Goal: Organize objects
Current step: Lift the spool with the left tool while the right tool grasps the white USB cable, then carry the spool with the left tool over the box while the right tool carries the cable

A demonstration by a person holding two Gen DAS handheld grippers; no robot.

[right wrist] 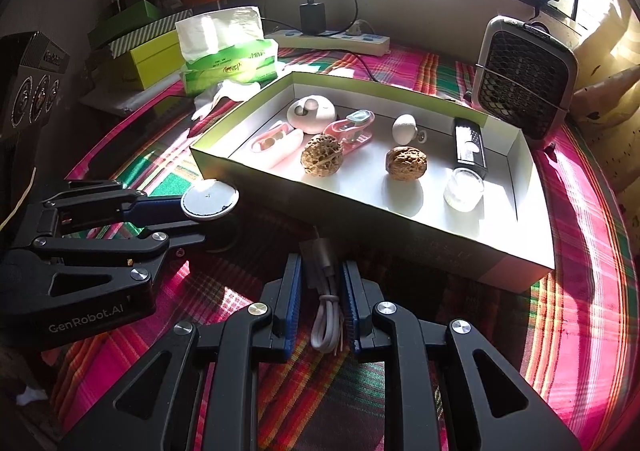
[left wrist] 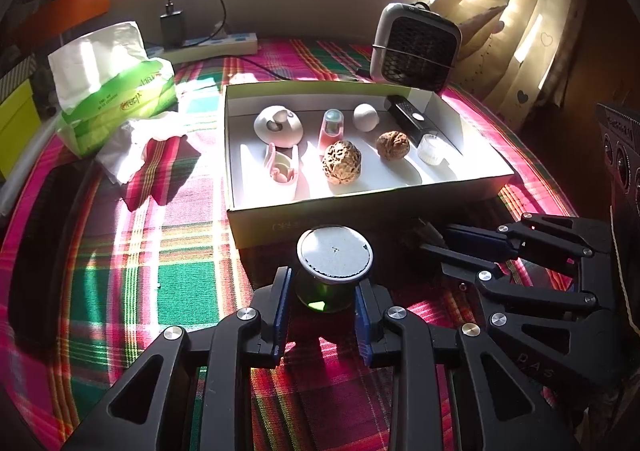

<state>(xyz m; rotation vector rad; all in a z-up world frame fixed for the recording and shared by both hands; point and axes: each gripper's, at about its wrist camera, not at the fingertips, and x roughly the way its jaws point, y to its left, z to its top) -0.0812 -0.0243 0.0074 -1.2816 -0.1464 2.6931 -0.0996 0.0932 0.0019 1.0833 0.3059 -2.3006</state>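
Between right hand-held gripper (right wrist: 320, 283) pads: clenched cable (right wrist: 326, 303), long axis along fingers, plug toward box (right wrist: 516, 263).

The lower body of the green glass jar with a round white lid (left wrist: 325, 293) is hidden behind the blue pads (left wrist: 282, 315) flanking it. The print on the green-and-white tissue pack (left wrist: 120, 107) is too small to read. The coiled grey cable (right wrist: 326, 303) lies partly hidden between blue pads (right wrist: 294, 291). The grey grilled fan (right wrist: 524, 75) has its base hidden behind the wall of the shallow white cardboard box (right wrist: 516, 263).
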